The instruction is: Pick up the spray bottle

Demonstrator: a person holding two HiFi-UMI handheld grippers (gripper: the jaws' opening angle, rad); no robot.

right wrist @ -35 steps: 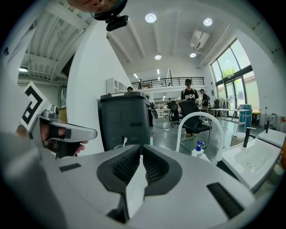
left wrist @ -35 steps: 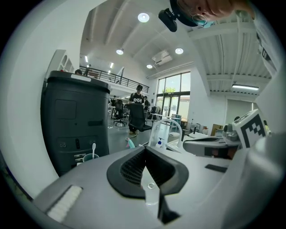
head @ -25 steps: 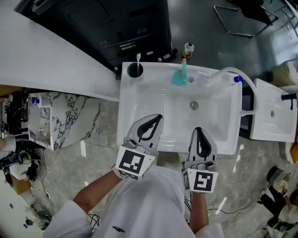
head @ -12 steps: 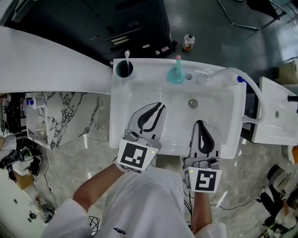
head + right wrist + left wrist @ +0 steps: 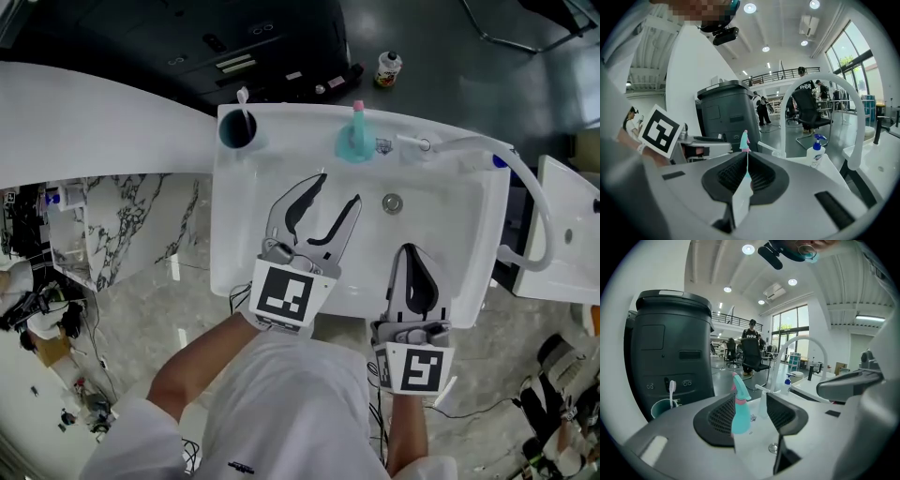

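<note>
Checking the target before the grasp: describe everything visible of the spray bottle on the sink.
The spray bottle looks like teal plastic, its body flaring toward the base, with a pink collar and a pink nozzle tip. It stands upright on the back ledge of the white sink, between the toothbrush cup and the faucet. Nothing but the ledge touches it: the left gripper, its jaws having just been opening with nothing between them, points at it from short of it.

No legible text: the soap dispenser [image 5: 815, 152] label beyond the right gripper [image 5: 746, 153] and the print on a distant shirt [image 5: 805, 87] are too blurred to read.
</note>
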